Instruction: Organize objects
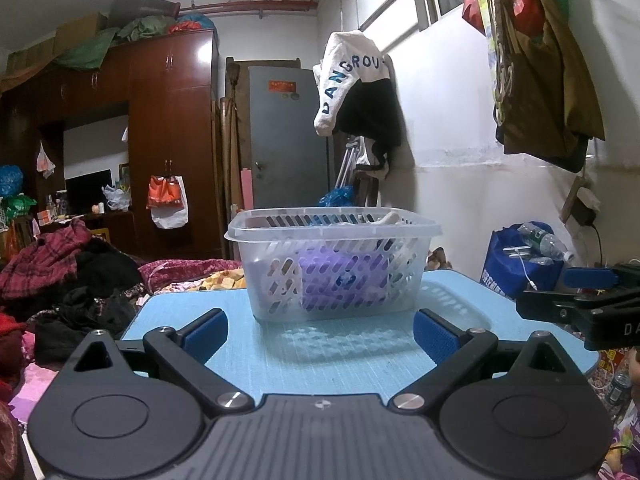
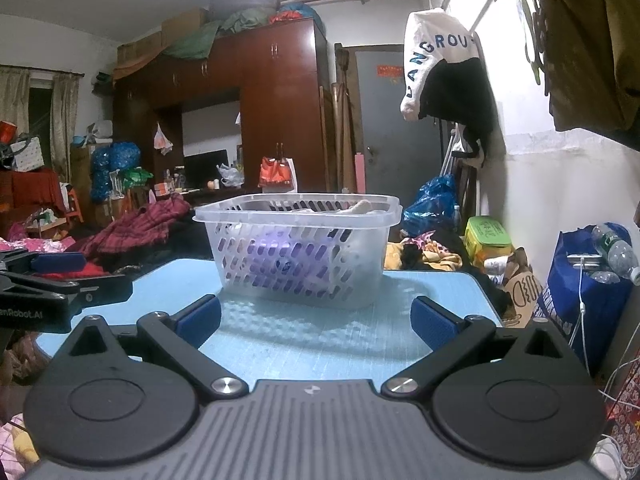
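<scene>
One clear slotted plastic basket (image 1: 334, 264) stands on a light blue table (image 1: 320, 356), straight ahead of both pairs of fingers and well beyond their tips. Inside it, one purple item (image 1: 344, 280) shows through the slots and something pale (image 1: 390, 218) pokes above the rim; what else it holds cannot be told. No loose objects lie on the table between or beside the fingers.

The left gripper (image 1: 320, 330) and right gripper (image 2: 316, 320) are each spread wide, blue pads far apart, gripping nothing. Each appears at the edge of the other's view.

Judging by this, the sorting looks finished or paused; any next move would mean finding another object first.
</scene>
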`<state>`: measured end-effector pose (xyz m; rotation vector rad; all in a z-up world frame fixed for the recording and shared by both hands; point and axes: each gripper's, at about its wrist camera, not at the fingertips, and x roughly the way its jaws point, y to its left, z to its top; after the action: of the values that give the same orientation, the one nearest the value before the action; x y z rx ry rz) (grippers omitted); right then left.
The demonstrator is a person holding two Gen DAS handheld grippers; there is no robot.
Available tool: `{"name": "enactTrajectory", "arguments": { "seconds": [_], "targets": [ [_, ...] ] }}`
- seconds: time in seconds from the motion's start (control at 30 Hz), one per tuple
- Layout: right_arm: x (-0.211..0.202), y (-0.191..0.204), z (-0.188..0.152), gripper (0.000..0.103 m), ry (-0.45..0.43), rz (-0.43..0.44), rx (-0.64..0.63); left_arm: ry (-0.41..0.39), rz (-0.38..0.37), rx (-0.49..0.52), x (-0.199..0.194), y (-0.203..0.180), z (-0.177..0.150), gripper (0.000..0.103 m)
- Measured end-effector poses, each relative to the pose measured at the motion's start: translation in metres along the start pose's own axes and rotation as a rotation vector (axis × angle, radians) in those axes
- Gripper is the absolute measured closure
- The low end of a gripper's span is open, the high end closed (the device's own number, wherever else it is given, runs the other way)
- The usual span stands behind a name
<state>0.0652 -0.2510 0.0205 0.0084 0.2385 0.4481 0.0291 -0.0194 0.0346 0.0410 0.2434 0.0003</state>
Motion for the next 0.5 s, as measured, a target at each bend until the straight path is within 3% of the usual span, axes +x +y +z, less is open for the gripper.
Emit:
{"name": "enactTrajectory", "arguments": {
  "seconds": [0.5],
  "targets": [
    [0.0019,-0.0027,-0.001,0.0,0.012,-0.005,0.012,0.004,-0.01,0.013,0.0016,-0.0028,-0.0007,0.003]
  ]
}}
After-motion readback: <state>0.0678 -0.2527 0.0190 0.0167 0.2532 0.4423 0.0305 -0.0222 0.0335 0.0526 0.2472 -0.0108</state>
